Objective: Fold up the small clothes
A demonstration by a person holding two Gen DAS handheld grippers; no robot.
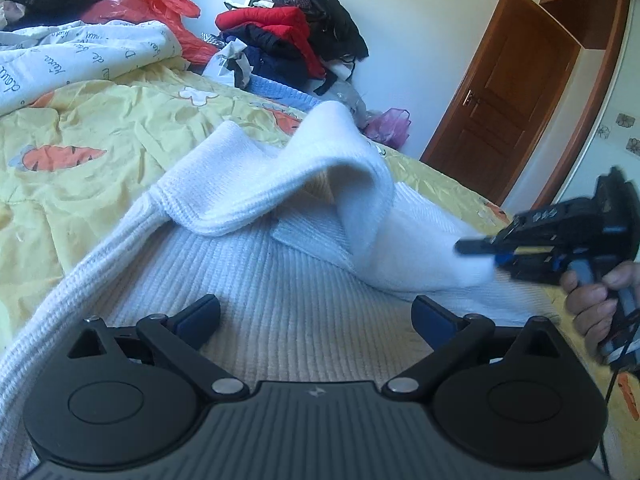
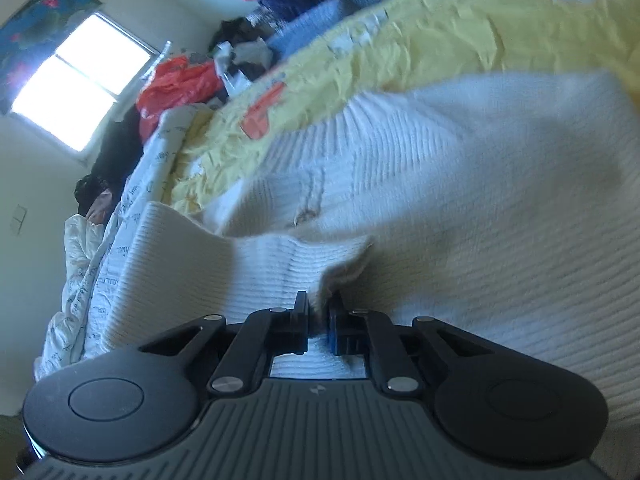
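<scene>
On yellow carrot-print bedsheet (image 1: 132,120): white ribbed knit sweater (image 1: 280,300) spread flat, one part lifted into arch at centre. Right gripper (image 2: 318,310) enters from right in left wrist view, held level in bare hand (image 1: 600,300), jaws clamped together on sweater edge. Left gripper (image 1: 316,312) low over near sweater body, jaws wide apart, holding nothing. Far side: red-and-black clothes pile (image 1: 296,36), orange plastic bag (image 1: 156,8), brown wooden door (image 1: 500,92) at right.
</scene>
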